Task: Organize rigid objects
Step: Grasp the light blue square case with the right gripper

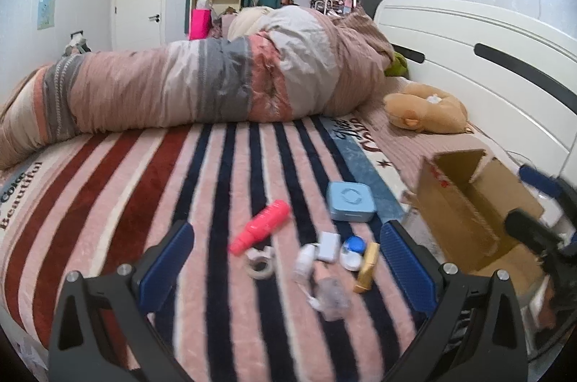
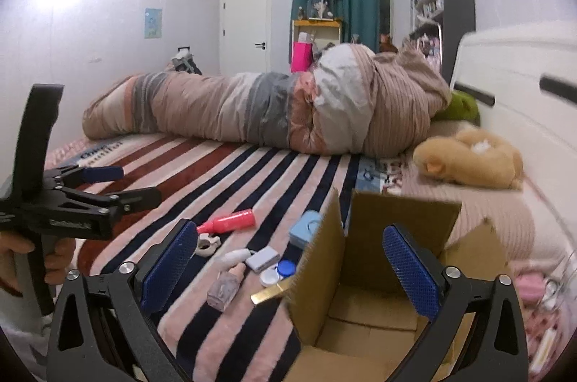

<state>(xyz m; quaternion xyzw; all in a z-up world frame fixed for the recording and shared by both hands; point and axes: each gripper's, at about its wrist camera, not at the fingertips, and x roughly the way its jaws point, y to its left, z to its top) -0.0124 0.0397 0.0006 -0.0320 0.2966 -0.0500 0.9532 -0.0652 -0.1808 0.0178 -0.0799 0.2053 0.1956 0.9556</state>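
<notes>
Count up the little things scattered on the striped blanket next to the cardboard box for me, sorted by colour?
Red or pink: 1, the tube.
Blue: 2, the square case and the blue-lidded round pot.
White: 3, the tape roll, small bottle and flat box.
Clear: 1, the glass bottle.
Gold: 1, the slim box.
Total: 8.

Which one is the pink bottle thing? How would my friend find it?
Look at the striped blanket on the bed, left of the open cardboard box. Among the small things there, the pink bottle lies on its side beside the pale blue square case. It is the only bright pink item.
</notes>
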